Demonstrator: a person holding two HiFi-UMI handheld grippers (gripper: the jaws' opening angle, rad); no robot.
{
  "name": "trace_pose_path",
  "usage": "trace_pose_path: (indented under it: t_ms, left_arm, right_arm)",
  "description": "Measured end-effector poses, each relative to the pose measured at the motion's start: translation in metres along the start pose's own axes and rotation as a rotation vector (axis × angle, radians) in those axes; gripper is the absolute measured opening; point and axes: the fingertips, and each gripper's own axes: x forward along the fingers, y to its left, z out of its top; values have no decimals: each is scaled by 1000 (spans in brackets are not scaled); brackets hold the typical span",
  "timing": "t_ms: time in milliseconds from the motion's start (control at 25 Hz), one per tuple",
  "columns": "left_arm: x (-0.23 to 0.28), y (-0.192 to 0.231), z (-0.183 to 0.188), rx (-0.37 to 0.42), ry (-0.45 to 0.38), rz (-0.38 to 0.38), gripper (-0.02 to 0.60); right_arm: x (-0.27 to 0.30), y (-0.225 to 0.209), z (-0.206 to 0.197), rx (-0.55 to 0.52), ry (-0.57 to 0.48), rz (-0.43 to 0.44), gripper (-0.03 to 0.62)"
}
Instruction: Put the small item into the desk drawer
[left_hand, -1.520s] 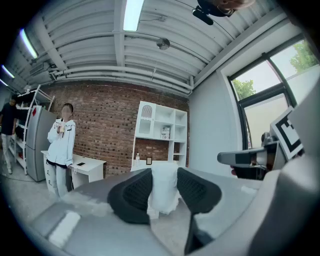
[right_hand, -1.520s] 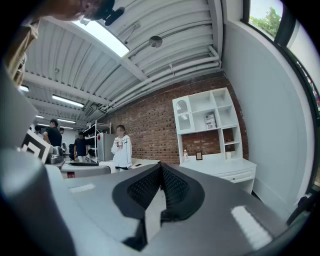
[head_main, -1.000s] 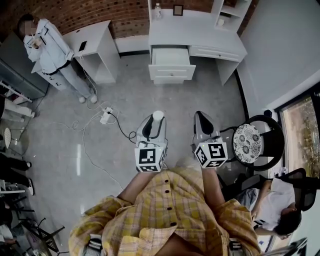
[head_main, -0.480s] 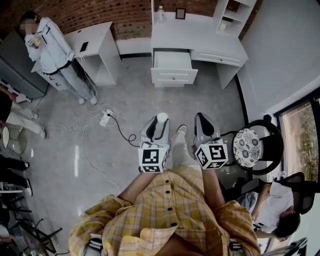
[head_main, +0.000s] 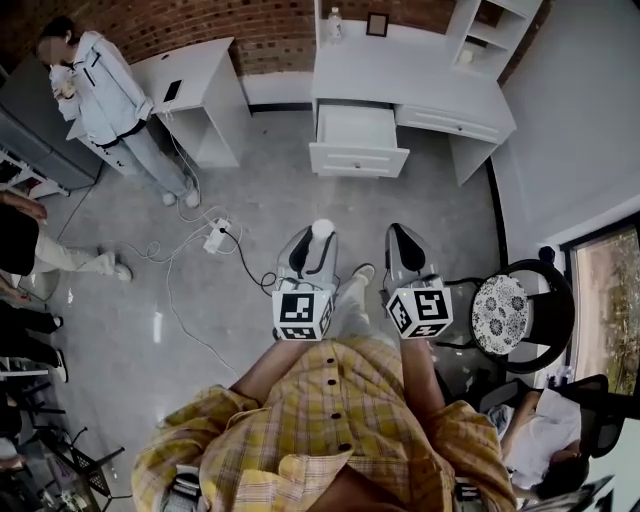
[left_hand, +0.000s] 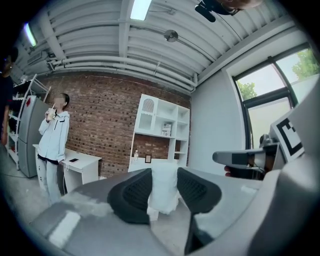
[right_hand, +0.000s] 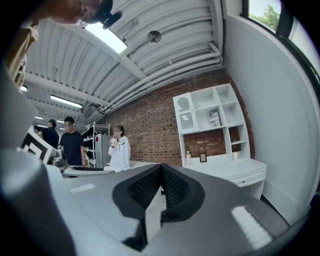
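Floor (head_main: 290, 205) with white desk (head_main: 420, 75), power strip (head_main: 216, 237)

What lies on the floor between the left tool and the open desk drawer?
Only bare floor separates left tool from drawer, per the head view; the power strip sits aside.

A brick wall (head_main: 270, 25) bounds the far side. A small white table (head_main: 195, 75) stands against it and carries a flat dark object (head_main: 172, 91), possibly a phone. A standing person (head_main: 110, 95) is just beside the table. A power strip (head_main: 214, 237) with cables lies on the floor. A chair (head_main: 500, 309) with a patterned round seat stands at right.
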Motion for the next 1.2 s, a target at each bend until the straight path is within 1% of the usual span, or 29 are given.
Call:
trace_pose_path:
  t_ms: [240,360,480,800,1040,1200]
  left_arm:
    - [80,19,1,-7,24,2,167]
    - [122,26,8,-5,33,5,167]
    - [166,34,13,-5,45,14,167]
    - [272,55,13,-14,99,43,167]
    - [330,62,9,-7,124,54,167]
    - [355,64,4,-5,137,53,167]
  right_arm:
    - [68,-45,-1,7,25,9,-5]
    - [102,-71,2,17,34,18,-5]
    - [140,-100,5,18,46,21,-5]
    - [228,-168,4,48,81,36,-5]
    - [274,-206,1,66,91,45,-6]
    - [294,-218,-4,80,95,50,-5]
